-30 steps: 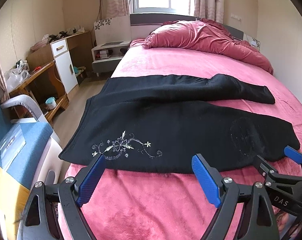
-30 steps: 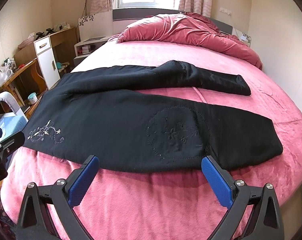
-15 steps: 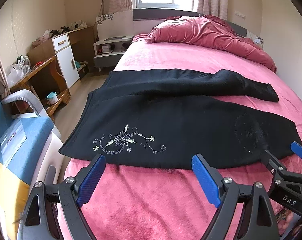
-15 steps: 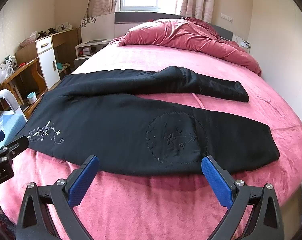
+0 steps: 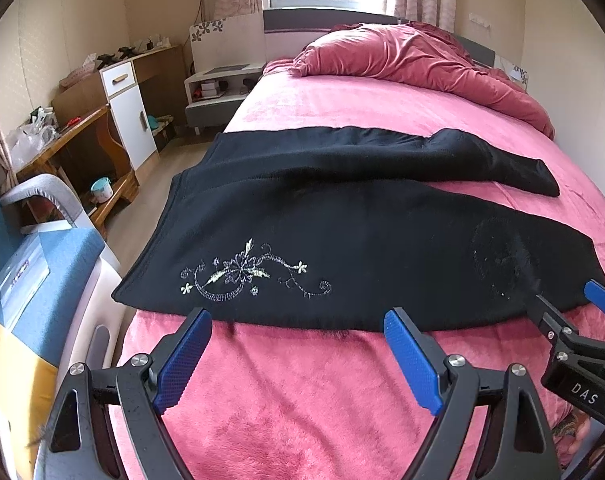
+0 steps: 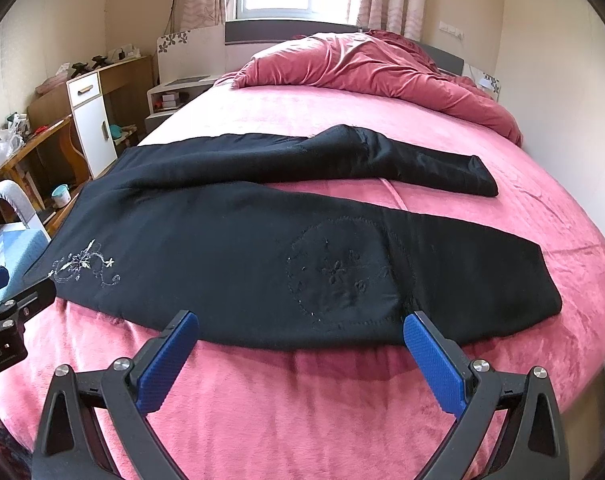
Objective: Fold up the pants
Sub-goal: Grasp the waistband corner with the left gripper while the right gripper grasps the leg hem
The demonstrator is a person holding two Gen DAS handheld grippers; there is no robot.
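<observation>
Left wrist: pants [image 5: 362, 236] on bed [image 5: 302, 392]

Crumpled red duvet [image 5: 414, 60] at the pink bed's [image 5: 302, 392] head, wooden desk [image 5: 82, 128] alongside.

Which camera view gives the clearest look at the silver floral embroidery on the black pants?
The left wrist view: the silver floral embroidery lies near the middle, large and sharp, just beyond the open left gripper. The right wrist view shows it small, at the far left on the black pants.
</observation>
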